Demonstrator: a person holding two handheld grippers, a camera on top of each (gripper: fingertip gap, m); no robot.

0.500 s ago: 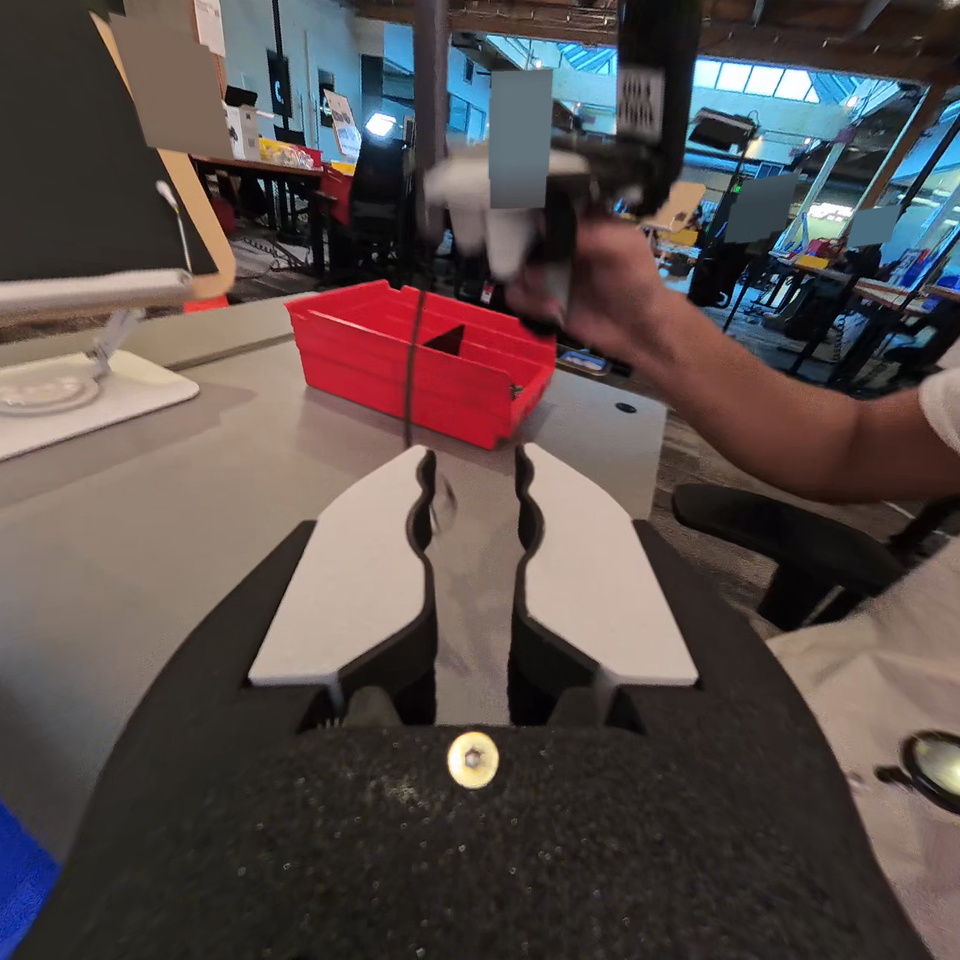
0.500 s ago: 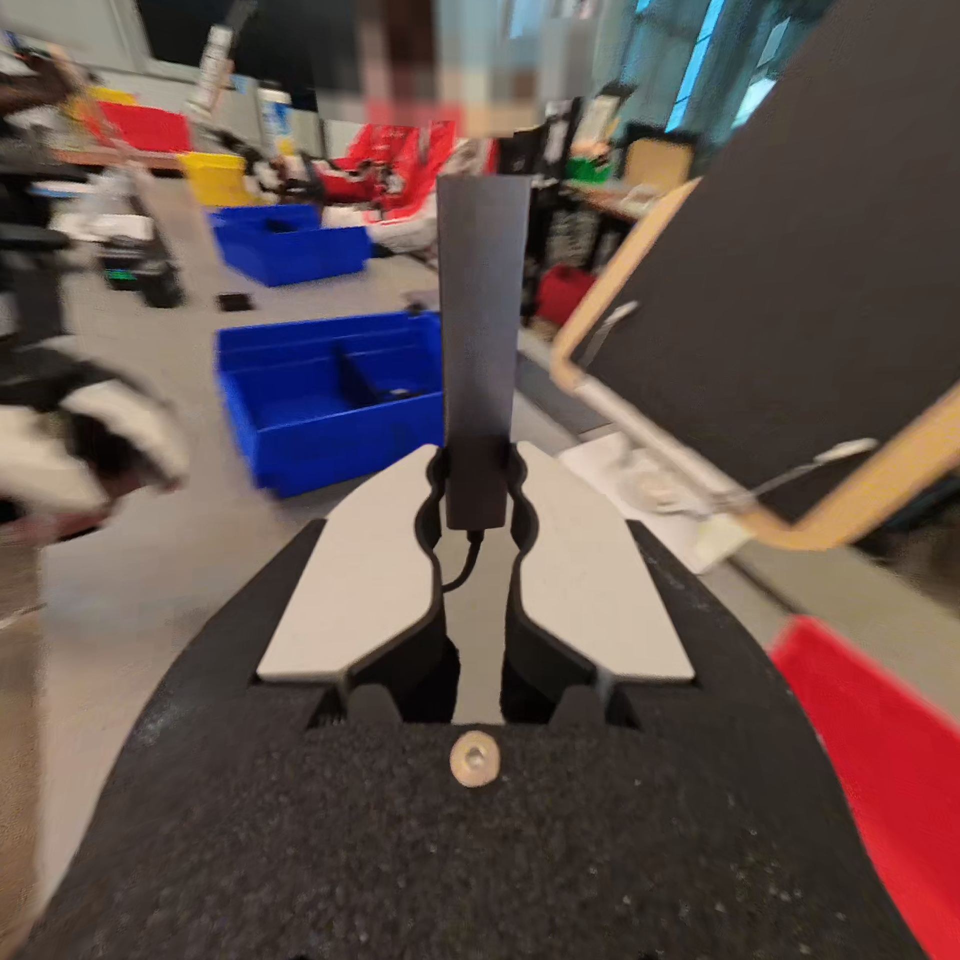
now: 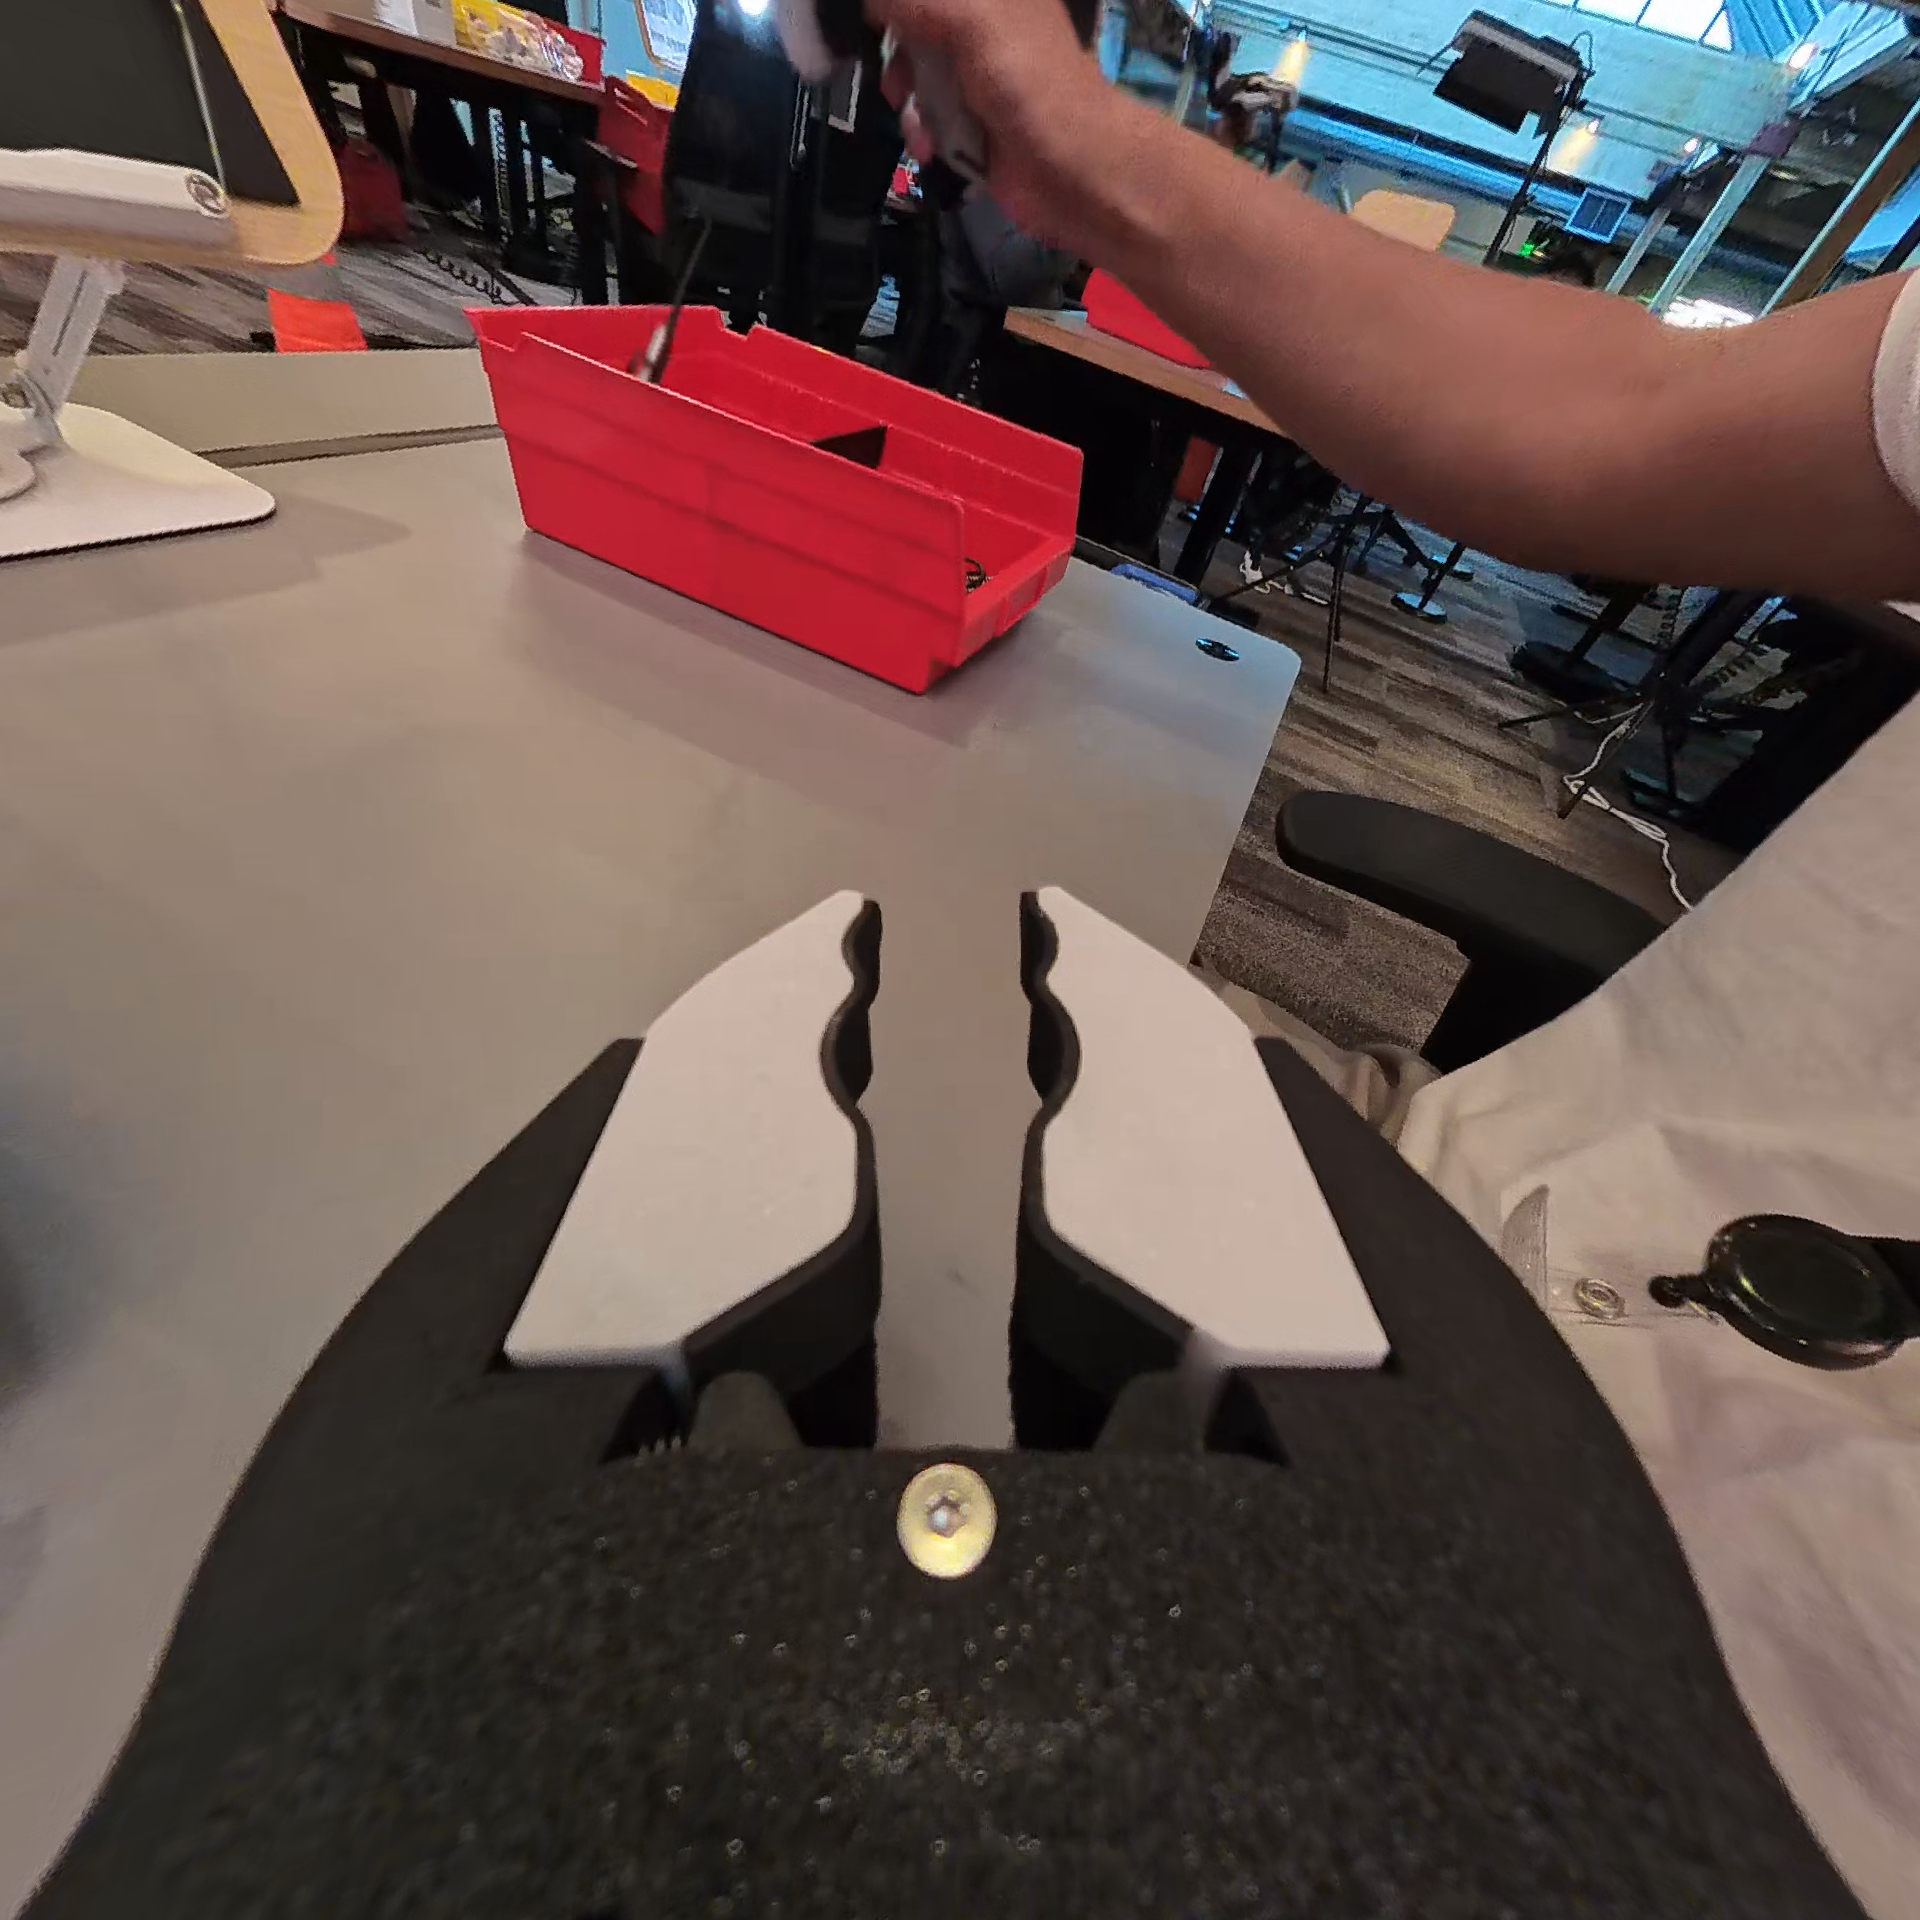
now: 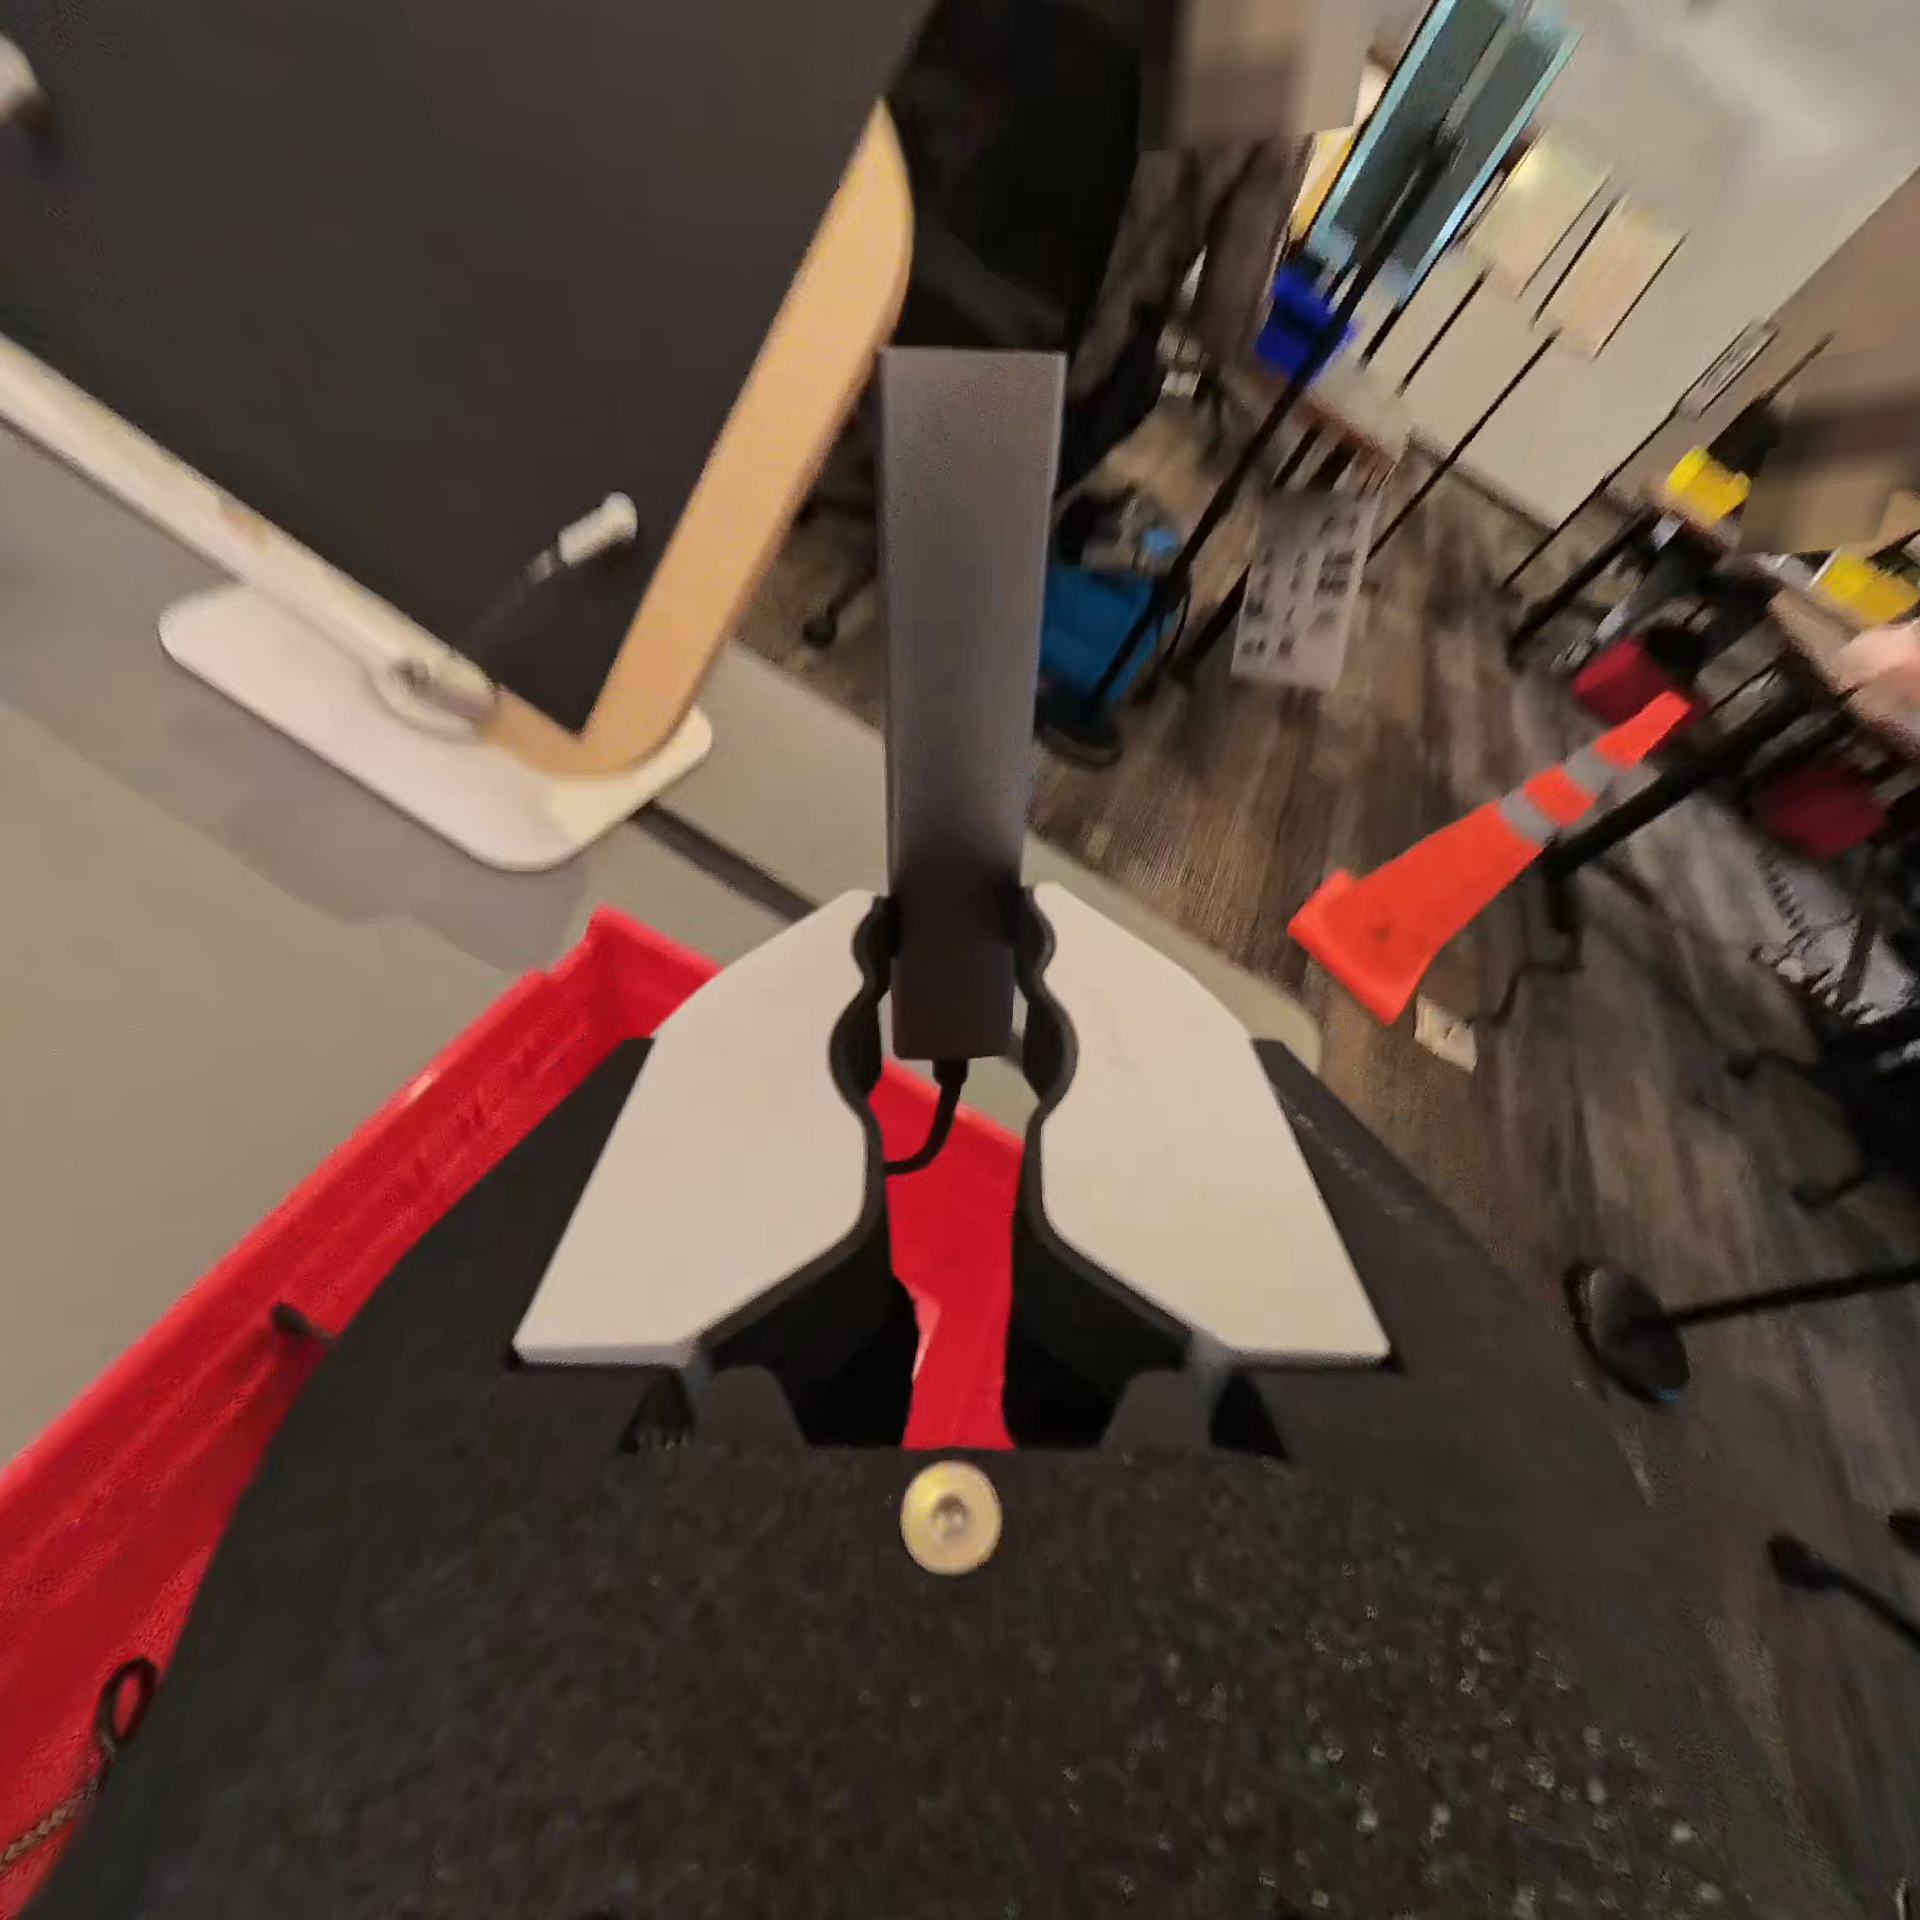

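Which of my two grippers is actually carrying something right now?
The right gripper: its fingers clamp a flat dark bar with a cable, above the red bin. The left gripper is open and empty.

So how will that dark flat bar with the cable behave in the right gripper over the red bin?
The dark flat bar looks rigid, standing straight from the right gripper. Held only near its bottom end, it may pivot. Its thin cable curls, probably floppy, and could snag the red bin.

Red bin (image 3: 790,499); grey table (image 3: 364,779); dark grey slab (image 4: 966,665); orange cone (image 4: 1475,842)
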